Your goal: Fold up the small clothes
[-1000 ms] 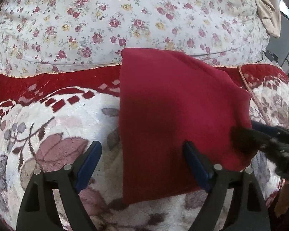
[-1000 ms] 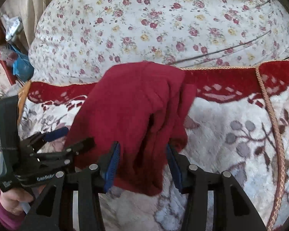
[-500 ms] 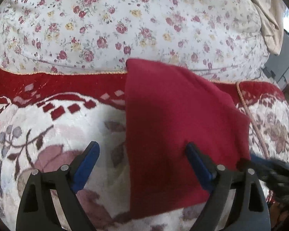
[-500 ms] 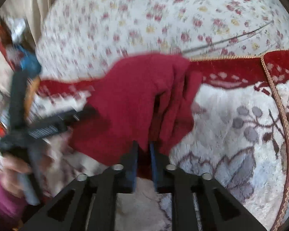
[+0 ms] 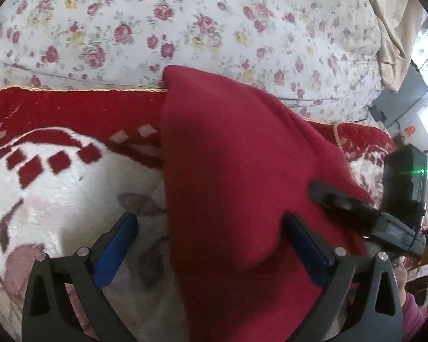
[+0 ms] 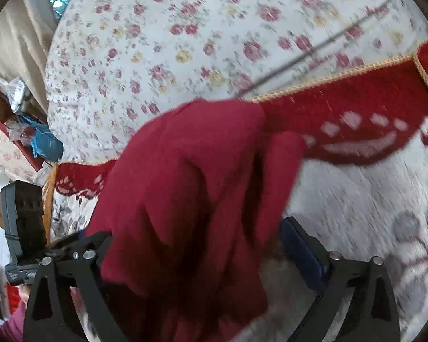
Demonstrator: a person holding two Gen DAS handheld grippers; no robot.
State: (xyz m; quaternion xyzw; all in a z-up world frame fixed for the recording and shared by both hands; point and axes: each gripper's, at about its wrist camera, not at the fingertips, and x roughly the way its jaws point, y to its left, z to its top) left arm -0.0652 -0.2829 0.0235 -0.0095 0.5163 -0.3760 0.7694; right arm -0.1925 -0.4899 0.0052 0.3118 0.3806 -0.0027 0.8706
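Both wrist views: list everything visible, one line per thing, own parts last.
red garment: one, dark red, lying folded on the rug between both grippers.
plush rug: one, white with red border and leaf pattern, under the garment.
floral quilt: one, white with roses, beyond the rug.
beige curtain: one, at the far edge.
left gripper: black with blue pads, jaws opening, straddling the garment's edge.
right gripper: black, jaws apart over the garment.
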